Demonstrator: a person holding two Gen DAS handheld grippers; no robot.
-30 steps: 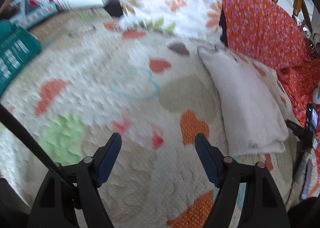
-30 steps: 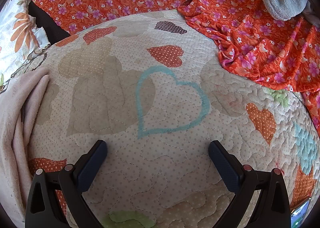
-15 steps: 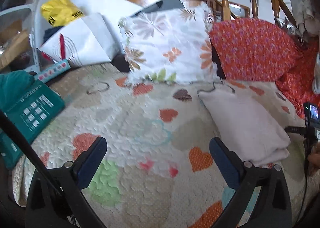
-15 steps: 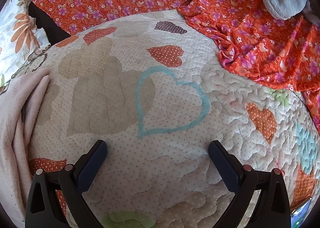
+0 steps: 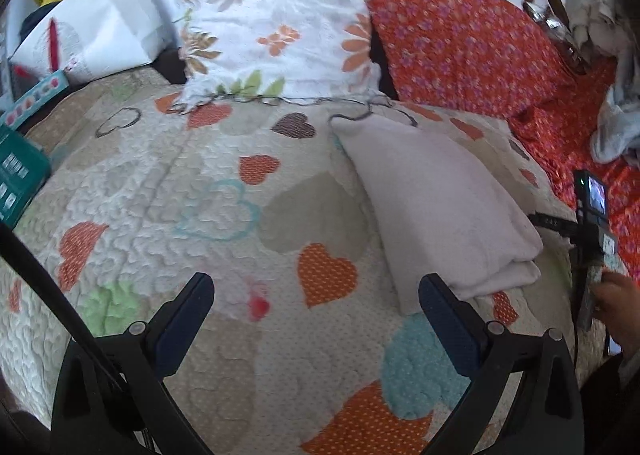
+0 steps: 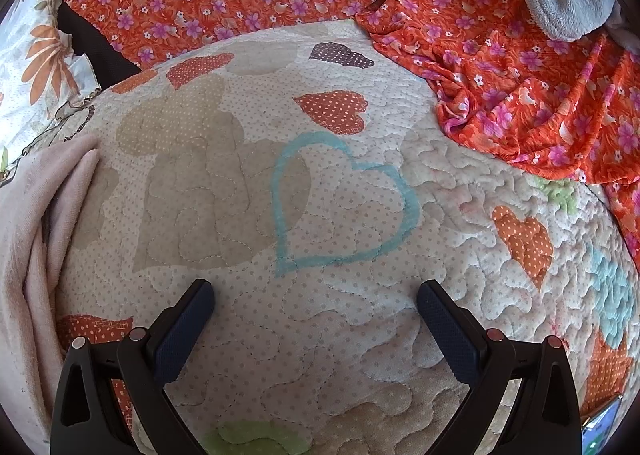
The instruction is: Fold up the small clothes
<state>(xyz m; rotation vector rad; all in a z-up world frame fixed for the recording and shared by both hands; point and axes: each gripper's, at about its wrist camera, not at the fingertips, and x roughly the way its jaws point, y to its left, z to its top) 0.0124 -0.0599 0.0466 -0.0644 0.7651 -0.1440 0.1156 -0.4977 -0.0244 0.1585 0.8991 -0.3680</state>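
— Left hand-held gripper (image 5: 316, 295), what's its state?
— Jaws spread wide, empty, over the heart-patterned quilt (image 5: 168, 191). Right hand-held gripper (image 6: 316, 297) the same.
— And the clothes?
— One folded pale-pink garment (image 5: 436, 199), at two o'clock in the left view, nine o'clock in the right. Two pillows behind: one floral white (image 5: 280, 27), one orange (image 5: 468, 51).

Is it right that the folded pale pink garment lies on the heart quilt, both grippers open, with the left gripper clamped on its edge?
Not quite. The left wrist view shows the left gripper open and holding nothing, with the folded pale pink garment lying on the heart quilt ahead to its right. The right gripper is open too.
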